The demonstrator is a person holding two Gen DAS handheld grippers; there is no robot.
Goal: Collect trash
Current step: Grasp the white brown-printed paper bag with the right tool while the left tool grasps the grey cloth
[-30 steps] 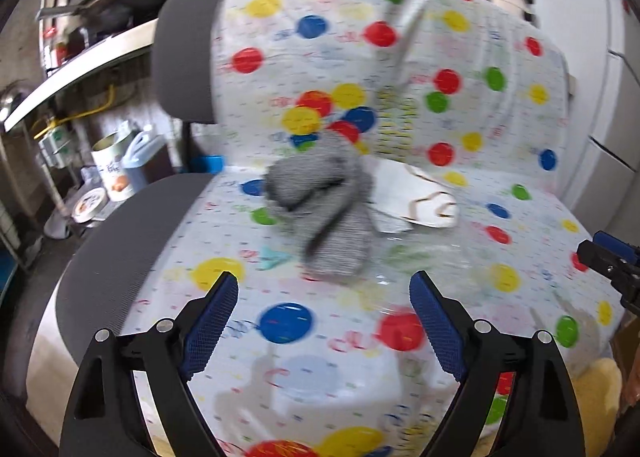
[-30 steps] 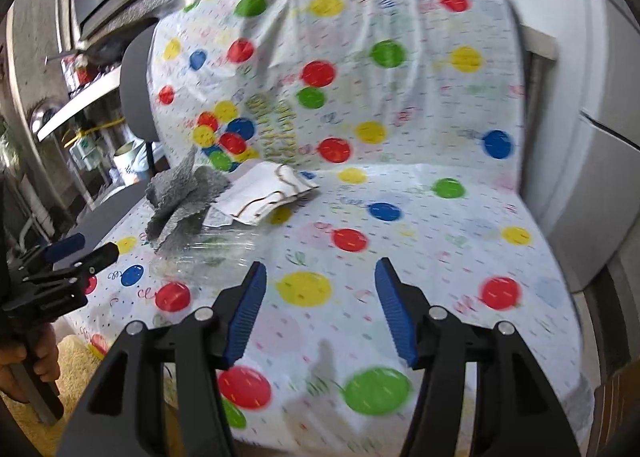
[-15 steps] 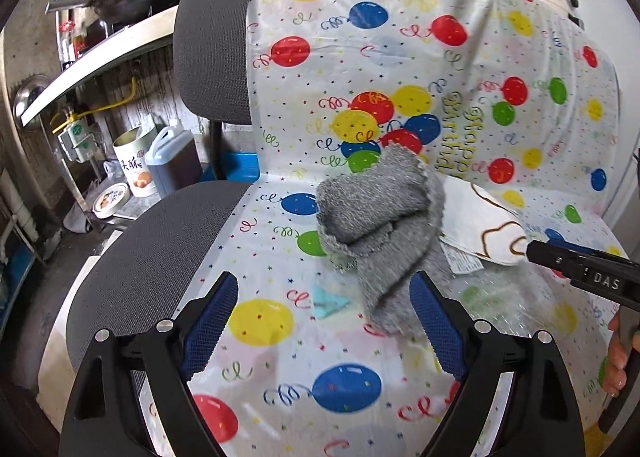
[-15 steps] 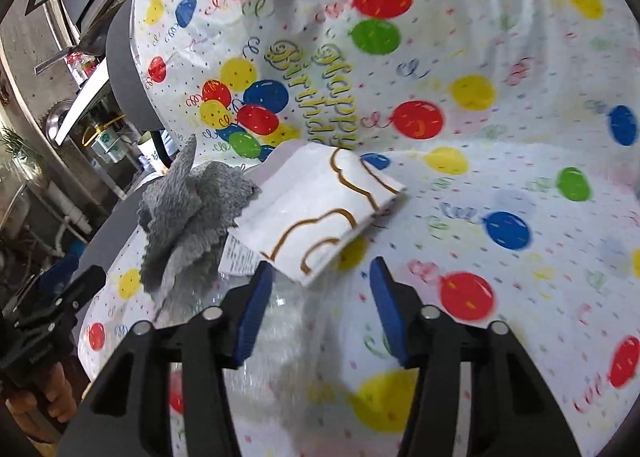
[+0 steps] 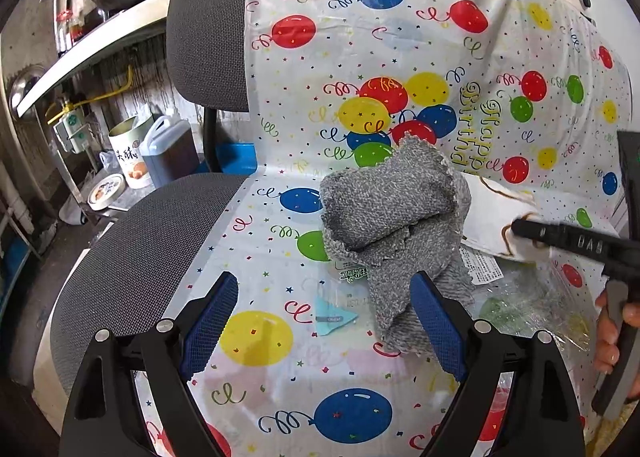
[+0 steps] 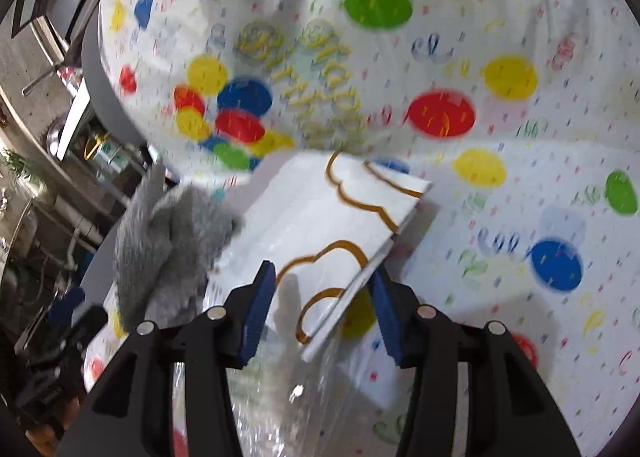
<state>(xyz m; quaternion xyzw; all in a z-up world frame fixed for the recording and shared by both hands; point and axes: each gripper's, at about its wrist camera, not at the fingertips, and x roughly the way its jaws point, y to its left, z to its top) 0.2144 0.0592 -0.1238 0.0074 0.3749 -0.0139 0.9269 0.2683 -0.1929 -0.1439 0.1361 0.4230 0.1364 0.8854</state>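
Left wrist view: the left gripper (image 5: 324, 321) is spread wide and empty; a grey cloth (image 5: 394, 225) lies just ahead by its right finger. Right wrist view: the right gripper (image 6: 320, 311), half spread, straddles a white napkin (image 6: 320, 233) without pinching it.

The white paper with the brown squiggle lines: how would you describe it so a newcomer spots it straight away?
Find the chair seat under the balloon-print plastic sheet. Near its middle lies a small heap: a grey knitted cloth, crinkly clear plastic, and the white paper beside the cloth. The paper alone is flat, folded, white and marked with curvy brown outlines.
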